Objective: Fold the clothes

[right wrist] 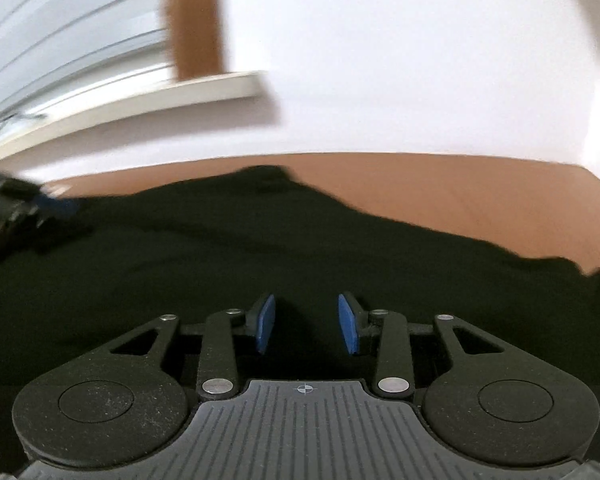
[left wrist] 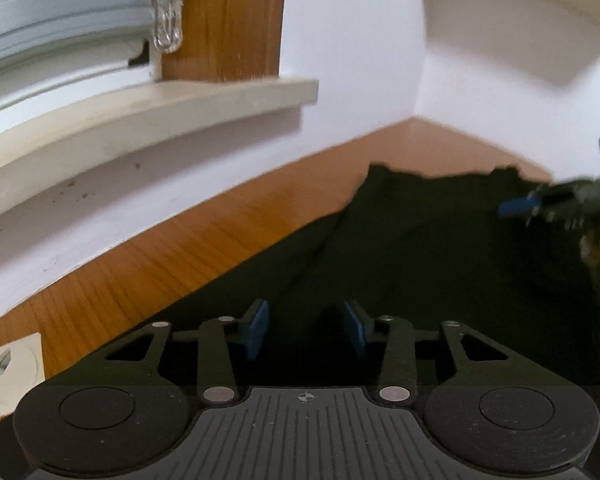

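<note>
Left wrist view: left gripper (left wrist: pixel 306 330) jaws spread over the dark cloth (left wrist: pixel 440 248) on the desk (left wrist: pixel 172 256), pinching nothing. Right gripper (right wrist: pixel 307 324) jaws too (empty). Grab the edge at 12 o'clock, then fold slowly.

Soft daylight, motion blur, fisheye-bent edges

The garment (left wrist: pixel 440 248) lies on the bench (left wrist: pixel 148 264) before me; the windowsill (left wrist: pixel 148 120) sits behind, to my left.
</note>
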Demonstrator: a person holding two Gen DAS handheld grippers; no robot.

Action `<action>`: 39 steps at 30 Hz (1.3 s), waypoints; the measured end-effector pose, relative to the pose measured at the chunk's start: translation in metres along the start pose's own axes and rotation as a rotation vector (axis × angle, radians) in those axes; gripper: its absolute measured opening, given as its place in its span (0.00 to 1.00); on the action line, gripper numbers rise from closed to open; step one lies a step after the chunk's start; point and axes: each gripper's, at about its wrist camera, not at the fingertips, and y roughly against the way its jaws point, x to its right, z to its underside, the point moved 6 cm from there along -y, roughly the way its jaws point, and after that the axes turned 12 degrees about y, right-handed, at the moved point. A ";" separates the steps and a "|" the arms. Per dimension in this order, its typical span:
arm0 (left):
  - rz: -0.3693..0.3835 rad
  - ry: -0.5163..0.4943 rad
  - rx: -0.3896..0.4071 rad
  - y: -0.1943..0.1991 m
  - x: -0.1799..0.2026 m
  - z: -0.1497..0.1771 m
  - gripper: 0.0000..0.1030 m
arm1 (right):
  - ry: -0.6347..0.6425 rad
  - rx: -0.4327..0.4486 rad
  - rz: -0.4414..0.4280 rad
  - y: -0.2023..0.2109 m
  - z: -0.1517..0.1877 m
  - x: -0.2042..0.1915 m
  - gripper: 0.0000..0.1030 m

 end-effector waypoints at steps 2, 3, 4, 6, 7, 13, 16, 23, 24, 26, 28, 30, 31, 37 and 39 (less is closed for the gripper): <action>-0.027 -0.007 0.016 -0.004 -0.005 -0.001 0.44 | -0.009 0.005 0.056 -0.001 -0.001 0.017 0.35; -0.034 0.003 0.016 -0.004 -0.010 -0.001 0.44 | -0.017 0.009 0.066 -0.001 -0.001 0.024 0.35; -0.040 0.016 0.012 -0.003 -0.014 -0.001 0.44 | -0.028 0.019 0.069 -0.002 -0.002 0.031 0.35; -0.053 0.028 0.018 0.000 -0.022 -0.001 0.44 | -0.037 0.038 0.056 -0.003 -0.006 0.038 0.35; -0.059 0.033 0.021 0.002 -0.025 0.000 0.45 | -0.030 0.044 0.039 -0.007 -0.010 0.036 0.35; -0.064 0.054 0.033 0.005 -0.030 0.001 0.46 | 0.055 0.050 -0.148 -0.046 -0.053 0.004 0.35; -0.062 0.056 0.034 0.006 -0.030 0.002 0.47 | 0.125 -0.006 -0.229 -0.079 -0.076 -0.021 0.33; -0.062 0.054 0.035 0.007 -0.031 0.003 0.47 | 0.139 -0.050 -0.180 -0.128 -0.099 -0.018 0.21; -0.062 0.055 0.035 0.007 -0.031 0.003 0.47 | 0.117 -0.049 -0.182 -0.132 -0.101 -0.012 0.14; -0.058 0.061 0.035 0.007 -0.033 0.003 0.48 | 0.057 -0.043 -0.185 -0.124 -0.101 -0.002 0.16; -0.044 0.074 0.035 0.007 -0.035 0.003 0.50 | 0.012 0.007 -0.150 -0.098 -0.094 0.014 0.29; -0.039 0.078 0.035 0.008 -0.035 0.002 0.54 | -0.023 0.043 -0.115 -0.072 -0.081 0.032 0.33; -0.044 0.073 0.035 0.008 -0.035 0.002 0.56 | -0.035 0.051 -0.099 -0.058 -0.072 0.041 0.33; -0.064 0.039 0.059 0.027 -0.026 0.010 0.56 | -0.036 -0.043 0.082 0.009 0.006 0.099 0.34; -0.054 0.039 0.065 0.045 -0.020 0.018 0.53 | -0.074 -0.057 0.113 0.025 0.030 0.113 0.37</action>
